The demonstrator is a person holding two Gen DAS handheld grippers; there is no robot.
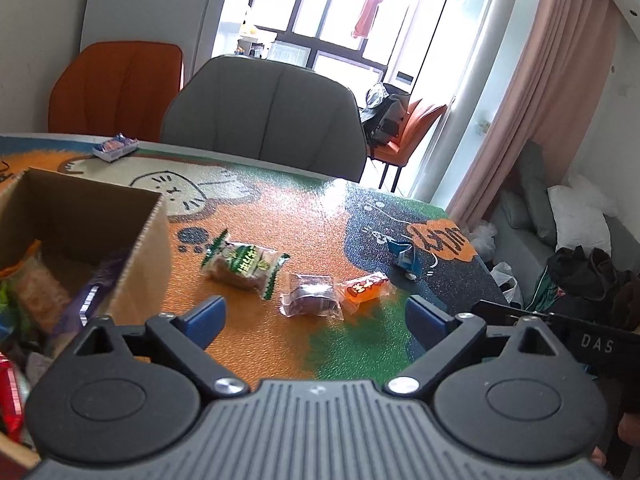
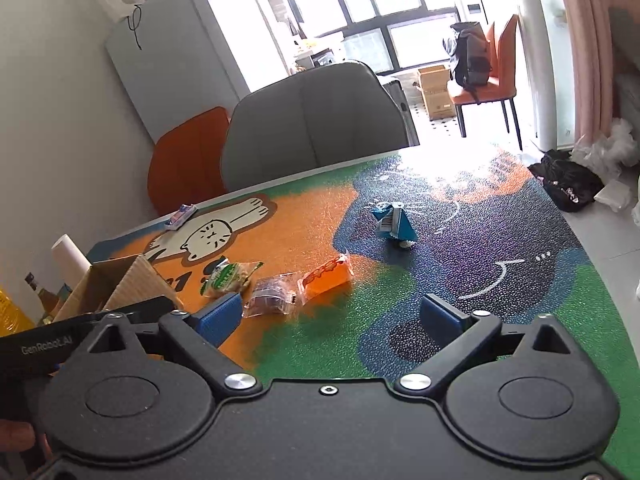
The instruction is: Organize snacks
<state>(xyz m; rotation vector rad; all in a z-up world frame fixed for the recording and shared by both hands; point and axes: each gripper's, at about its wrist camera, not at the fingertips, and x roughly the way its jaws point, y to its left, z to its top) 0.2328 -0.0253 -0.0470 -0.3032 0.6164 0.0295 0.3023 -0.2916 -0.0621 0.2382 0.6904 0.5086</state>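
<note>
Some snacks are already being kept in the cardboard box (image 1: 132, 240) at left; five packets (image 1: 240, 266) are lying loose on the counter (image 1: 280, 344); left claw (image 1: 316, 314) and right claw (image 2: 334, 316) are being held apart, empty.

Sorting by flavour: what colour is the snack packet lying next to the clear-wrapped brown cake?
Orange, with white lettering; clearest in the left wrist view.

Left gripper (image 1: 316, 316) hovers over the worktop (image 1: 280, 216), jaws wide apart and empty. Cardboard box (image 1: 136, 236) at left contains packets. Green snack (image 1: 244, 264), clear-wrapped brown snack (image 1: 312, 294) and orange snack (image 1: 366, 286) lie in a row ahead.
</note>
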